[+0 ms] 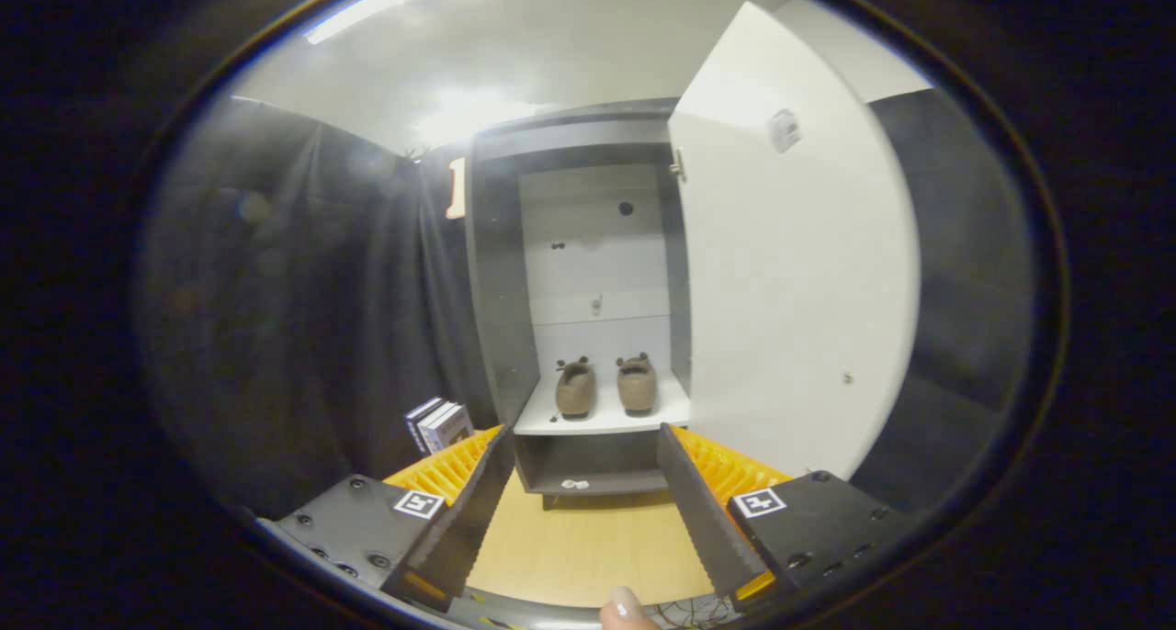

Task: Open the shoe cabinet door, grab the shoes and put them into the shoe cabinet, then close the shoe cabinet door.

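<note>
The shoes (606,387) sit side by side on the cabinet's (496,272) shelf (597,421), toes inward, so that step looks done. The door (790,272) stands swung wide to the right, leaving only the closing. The gripper (581,446) holds nothing, its fingers spread wide, well back from the cabinet above the wooden floor (588,538).
</note>
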